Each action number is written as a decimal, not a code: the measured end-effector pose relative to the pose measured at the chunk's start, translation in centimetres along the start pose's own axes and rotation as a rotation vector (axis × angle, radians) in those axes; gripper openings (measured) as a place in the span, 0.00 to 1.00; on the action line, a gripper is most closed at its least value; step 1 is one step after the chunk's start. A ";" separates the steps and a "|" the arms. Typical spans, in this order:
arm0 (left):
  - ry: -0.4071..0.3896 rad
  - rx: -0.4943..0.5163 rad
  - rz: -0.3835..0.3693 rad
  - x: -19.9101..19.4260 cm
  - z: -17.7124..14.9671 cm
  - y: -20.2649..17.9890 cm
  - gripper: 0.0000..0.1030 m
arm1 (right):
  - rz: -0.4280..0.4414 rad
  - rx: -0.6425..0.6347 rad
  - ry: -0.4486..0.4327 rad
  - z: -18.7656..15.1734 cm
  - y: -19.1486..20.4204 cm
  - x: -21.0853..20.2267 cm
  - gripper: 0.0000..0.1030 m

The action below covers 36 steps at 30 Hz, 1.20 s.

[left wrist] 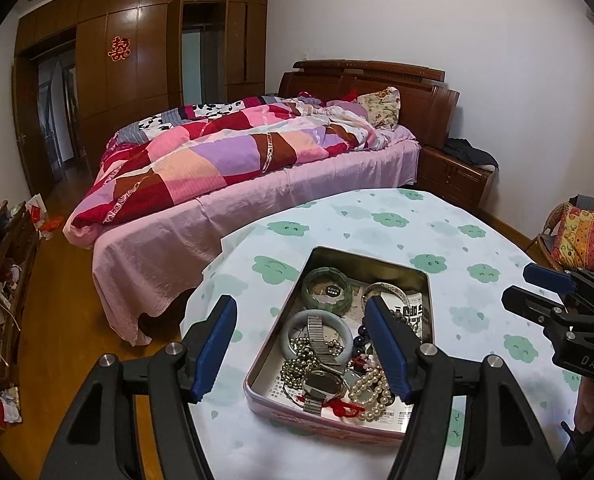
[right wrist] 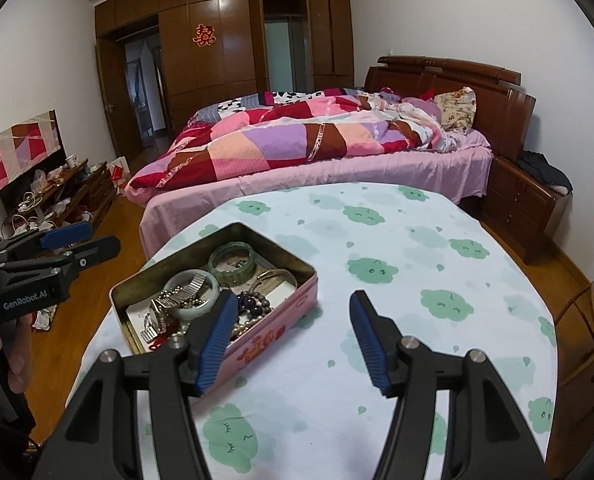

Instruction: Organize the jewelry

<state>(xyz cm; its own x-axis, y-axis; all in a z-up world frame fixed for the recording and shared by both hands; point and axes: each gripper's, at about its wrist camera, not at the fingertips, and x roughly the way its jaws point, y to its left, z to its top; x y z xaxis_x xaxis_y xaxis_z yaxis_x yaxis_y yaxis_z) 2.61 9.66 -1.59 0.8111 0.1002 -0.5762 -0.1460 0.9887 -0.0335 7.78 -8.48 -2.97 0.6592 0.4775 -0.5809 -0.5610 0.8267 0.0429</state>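
Both the left gripper (left wrist: pixel 301 344) and right gripper (right wrist: pixel 293 340) hung spread and empty; the tangled chains in the tin (left wrist: pixel 427 280), lower centre, risked snagging together.

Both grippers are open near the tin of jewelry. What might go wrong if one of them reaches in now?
1. In the pink rectangular metal tin, the silver wristwatch with a stretch band, the white pearl strand and the silver bead chain lie piled together; lifting one may drag the others out.
2. The open left gripper hovers over the tin; its fingers could catch the rim and shift the tin on the cloud-print tablecloth.
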 end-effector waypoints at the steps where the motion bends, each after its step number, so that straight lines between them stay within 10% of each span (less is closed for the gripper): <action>1: 0.000 0.000 0.001 0.0 0.0 0.0 0.65 | -0.001 0.000 -0.001 0.0 0.0 0.0 0.61; 36: 0.001 0.010 -0.002 -0.1 -0.2 0.0 0.65 | -0.006 0.019 -0.017 -0.1 -0.6 -0.4 0.67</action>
<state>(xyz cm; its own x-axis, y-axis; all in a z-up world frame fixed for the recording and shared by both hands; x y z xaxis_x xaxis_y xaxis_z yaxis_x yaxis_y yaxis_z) 2.39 9.65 -1.71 0.8109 0.0978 -0.5769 -0.1383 0.9900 -0.0265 7.83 -9.23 -2.83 0.6710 0.4777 -0.5671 -0.5478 0.8348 0.0552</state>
